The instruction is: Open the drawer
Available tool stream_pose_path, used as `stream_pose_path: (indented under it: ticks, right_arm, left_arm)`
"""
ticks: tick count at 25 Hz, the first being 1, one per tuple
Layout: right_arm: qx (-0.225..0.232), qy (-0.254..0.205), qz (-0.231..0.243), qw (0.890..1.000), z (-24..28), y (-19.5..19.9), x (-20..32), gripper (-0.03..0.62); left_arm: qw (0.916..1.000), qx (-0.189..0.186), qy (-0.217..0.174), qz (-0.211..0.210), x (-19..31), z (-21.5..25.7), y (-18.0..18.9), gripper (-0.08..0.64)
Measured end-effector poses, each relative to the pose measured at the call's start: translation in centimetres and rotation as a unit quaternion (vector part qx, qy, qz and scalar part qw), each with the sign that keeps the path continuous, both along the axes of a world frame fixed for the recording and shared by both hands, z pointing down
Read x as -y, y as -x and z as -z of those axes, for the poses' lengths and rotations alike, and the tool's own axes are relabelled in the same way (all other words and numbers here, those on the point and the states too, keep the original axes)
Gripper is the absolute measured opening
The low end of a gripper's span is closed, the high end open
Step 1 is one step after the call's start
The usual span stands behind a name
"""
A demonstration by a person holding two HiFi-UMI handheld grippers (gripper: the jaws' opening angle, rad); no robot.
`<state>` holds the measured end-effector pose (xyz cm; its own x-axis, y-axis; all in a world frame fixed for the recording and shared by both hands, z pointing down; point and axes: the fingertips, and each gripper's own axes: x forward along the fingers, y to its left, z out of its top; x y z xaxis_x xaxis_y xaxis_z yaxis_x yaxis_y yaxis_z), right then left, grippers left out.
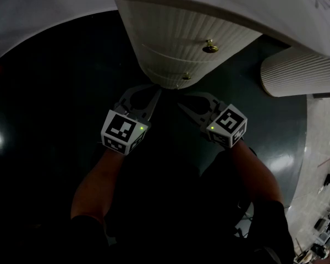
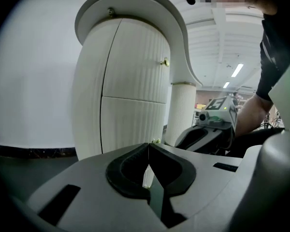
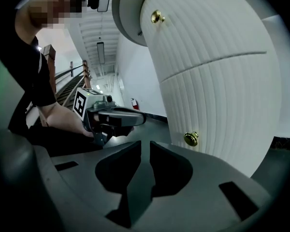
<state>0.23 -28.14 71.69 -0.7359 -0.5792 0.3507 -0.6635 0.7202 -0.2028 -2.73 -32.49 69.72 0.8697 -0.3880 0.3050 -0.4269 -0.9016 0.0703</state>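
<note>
A white ribbed cabinet column (image 1: 176, 37) carries two drawers, each with a brass knob: the upper knob (image 1: 210, 47) and the lower knob (image 1: 186, 76). My left gripper (image 1: 155, 94) hangs just left of the lower knob, short of the drawer front, its jaws shut and empty (image 2: 148, 147). My right gripper (image 1: 182, 103) sits just below and right of that knob, also shut with nothing between the jaws (image 3: 145, 145). In the right gripper view the lower knob (image 3: 191, 138) lies a little right of the jaw tips, untouched. Both drawers look closed.
A white curved counter top (image 1: 220, 4) overhangs the column. A second ribbed column (image 1: 297, 73) stands to the right. Dark glossy floor (image 1: 49, 92) surrounds the base. The person's forearms and dark clothing fill the lower middle of the head view.
</note>
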Motion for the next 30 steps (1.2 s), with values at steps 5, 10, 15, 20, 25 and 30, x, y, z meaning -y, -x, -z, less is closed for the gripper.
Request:
stream_pose_path:
  ticks: [5, 10, 15, 20, 25, 30]
  right_arm:
    - [-0.034, -0.008, 0.001, 0.999, -3.9, -1.3, 1.7, 0.018]
    - [-0.065, 0.013, -0.021, 0.998, -9.1, -2.6, 2.7, 0.02]
    - [-0.095, 0.041, -0.034, 0.994, -13.0, -3.5, 3.8, 0.02]
    - [-0.172, 0.043, -0.054, 0.983, -16.8, -4.0, 4.6, 0.034]
    - [-0.211, 0.055, -0.054, 0.974, -19.9, -4.0, 5.3, 0.083]
    - [-0.256, 0.055, -0.06, 0.963, -22.0, -4.4, 5.8, 0.083]
  left_arm:
    - [0.9999, 0.006, 0.01, 0.005, 0.5, -1.6, -1.0, 0.012]
    - [0.9973, 0.07, 0.019, -0.011, 0.0, -6.0, -2.0, 0.012]
    - [0.9909, 0.119, 0.037, -0.05, -0.8, -9.6, -3.1, 0.012]
    - [0.9866, 0.154, 0.038, -0.037, -0.1, -11.2, -2.5, 0.014]
    - [0.9835, 0.172, 0.04, -0.041, -0.3, -12.5, -1.9, 0.014]
    - [0.9837, 0.17, 0.042, -0.04, -0.2, -12.4, -1.1, 0.014]
